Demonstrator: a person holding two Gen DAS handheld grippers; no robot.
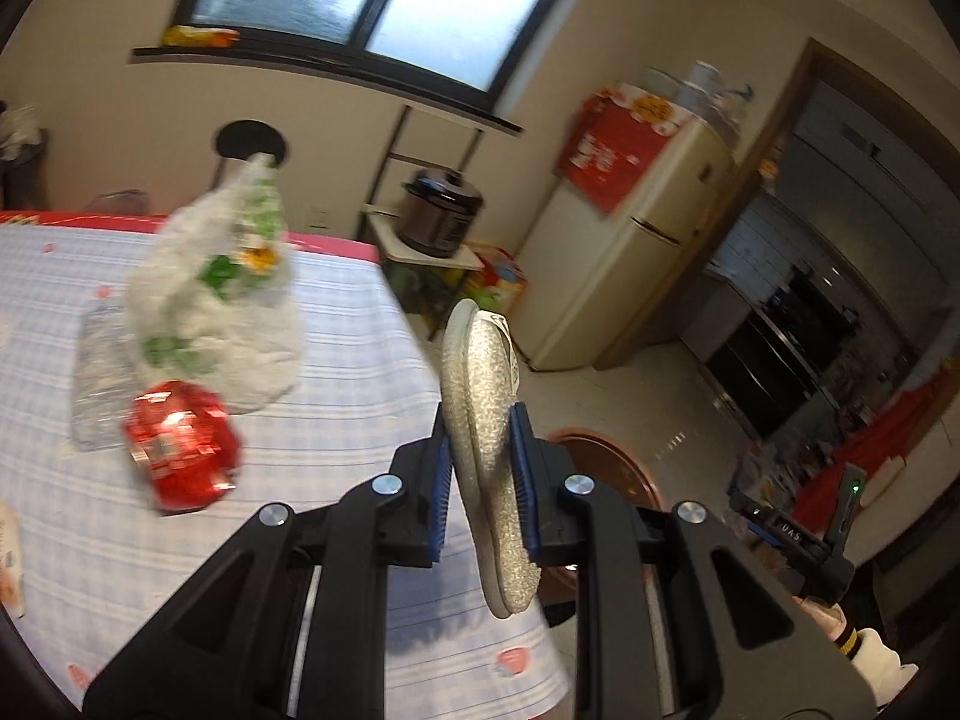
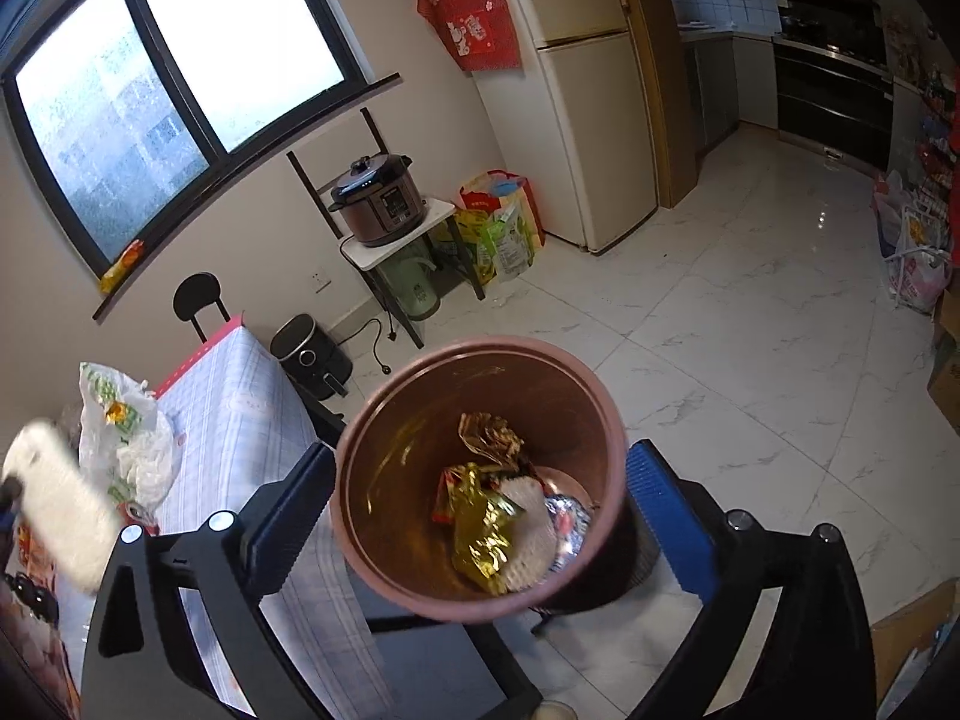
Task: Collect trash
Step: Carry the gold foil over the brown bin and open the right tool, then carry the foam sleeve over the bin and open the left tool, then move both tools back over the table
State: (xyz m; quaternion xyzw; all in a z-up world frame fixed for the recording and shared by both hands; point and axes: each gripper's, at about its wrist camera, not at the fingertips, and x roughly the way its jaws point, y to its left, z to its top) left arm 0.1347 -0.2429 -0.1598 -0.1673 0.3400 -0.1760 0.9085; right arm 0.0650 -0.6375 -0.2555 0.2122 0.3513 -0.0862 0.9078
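tiled kitchen, striped tablecloth (image 1: 336,312) — left hand-held gripper (image 1: 480,480) clamps insole (image 1: 486,420), right hand-held gripper (image 2: 480,516) gapes over bin (image 2: 480,372).

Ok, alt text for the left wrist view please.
The left gripper clamps a silvery flat insole-like piece on edge beside the table. On its striped cloth lie a crushed red can and a white plastic bag.
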